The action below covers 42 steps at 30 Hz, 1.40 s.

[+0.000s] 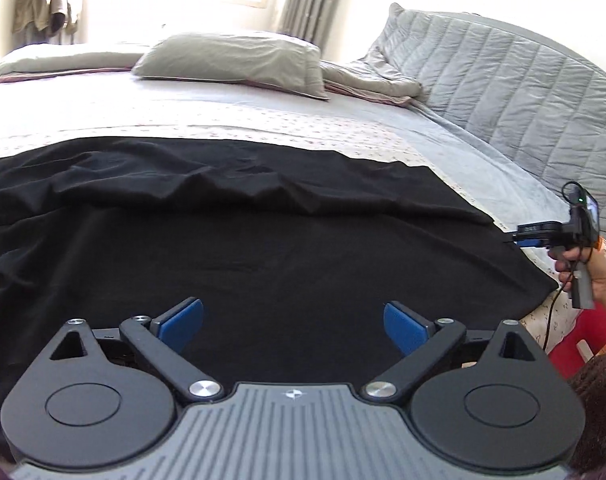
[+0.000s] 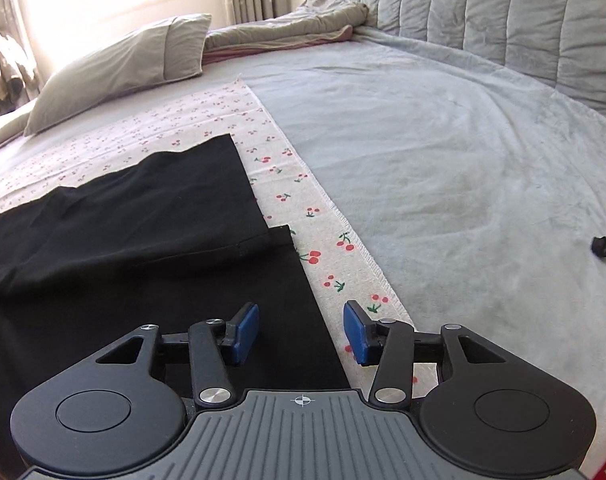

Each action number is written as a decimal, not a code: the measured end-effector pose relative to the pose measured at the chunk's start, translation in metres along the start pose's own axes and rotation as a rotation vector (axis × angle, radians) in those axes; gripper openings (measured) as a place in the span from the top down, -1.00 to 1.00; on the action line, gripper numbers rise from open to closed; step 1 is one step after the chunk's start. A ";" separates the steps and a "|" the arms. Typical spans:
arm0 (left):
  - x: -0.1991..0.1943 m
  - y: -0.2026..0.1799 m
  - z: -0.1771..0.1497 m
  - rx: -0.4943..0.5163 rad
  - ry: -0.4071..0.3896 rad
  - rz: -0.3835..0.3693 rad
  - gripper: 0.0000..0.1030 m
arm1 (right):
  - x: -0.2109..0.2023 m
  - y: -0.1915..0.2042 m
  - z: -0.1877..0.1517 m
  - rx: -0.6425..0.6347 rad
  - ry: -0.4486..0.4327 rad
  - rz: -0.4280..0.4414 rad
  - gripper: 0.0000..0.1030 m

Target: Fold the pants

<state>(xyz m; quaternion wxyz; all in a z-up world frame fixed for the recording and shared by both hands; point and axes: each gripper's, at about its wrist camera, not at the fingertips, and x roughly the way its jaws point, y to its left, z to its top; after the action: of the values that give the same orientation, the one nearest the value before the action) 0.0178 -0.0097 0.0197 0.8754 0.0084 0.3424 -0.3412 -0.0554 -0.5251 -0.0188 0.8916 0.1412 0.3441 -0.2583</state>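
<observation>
The black pants [image 2: 151, 232] lay spread across the near half of the bed, resting on a cherry-print cloth [image 2: 327, 236] that showed beyond the hem ends at about two o'clock from the right-hand tool. One leg seemed to lie over the other, its hem set back a little from the lower one's — so a first lengthwise fold may already have been made, though the dark fabric hid much and I could not be sure. Ripples still ran across the far part of the cloth, and no crosswise fold was visible; by my reckoning most of the folding was left. The left gripper [image 1: 293, 326] hovered over the middle of the pants with its blue pads spread wide, holding nothing. The right gripper [image 2: 301, 332] stood at the hem edge, jaws parted more narrowly and empty, one pad over black fabric and the other over the printed cloth — poised, I judged, to pinch that edge. Farther off, at eleven o'clock, sat a grey pillow [image 2: 123, 68], and at one o'clock a quilted headboard [image 2: 503, 12].
</observation>
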 end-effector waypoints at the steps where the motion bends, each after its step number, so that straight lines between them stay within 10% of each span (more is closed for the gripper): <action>1: 0.016 -0.006 0.001 0.010 0.007 -0.014 -0.95 | 0.006 0.000 0.001 -0.009 -0.016 0.007 0.14; 7: 0.086 -0.043 0.000 0.115 0.041 -0.063 -0.99 | 0.030 0.015 0.015 -0.165 -0.054 0.013 0.28; 12: 0.096 -0.057 -0.016 0.241 0.060 -0.032 -1.00 | 0.032 0.031 0.017 -0.273 -0.068 0.015 1.00; 19: 0.094 -0.059 -0.021 0.316 0.103 -0.053 -1.00 | 0.035 0.023 0.016 -0.230 -0.072 -0.089 1.00; 22: 0.094 -0.058 -0.009 0.313 0.168 -0.065 -1.00 | 0.028 0.022 0.023 -0.203 -0.079 -0.098 0.82; 26: 0.090 -0.061 0.020 0.305 0.175 -0.089 -1.00 | 0.006 0.010 0.034 -0.097 -0.113 -0.035 -0.26; 33: 0.122 -0.095 0.099 0.387 0.102 -0.124 -1.00 | -0.006 -0.011 0.039 0.128 -0.076 0.213 -0.26; 42: 0.262 -0.135 0.194 0.458 0.142 -0.206 -0.98 | 0.019 -0.031 0.030 0.310 0.105 0.408 -0.01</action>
<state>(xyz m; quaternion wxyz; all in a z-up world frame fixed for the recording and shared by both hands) 0.1909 -0.3167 0.0388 0.7851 0.1956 0.3158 -0.4957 -0.0443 -0.5709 -0.0123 0.8738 0.3559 0.3107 -0.1150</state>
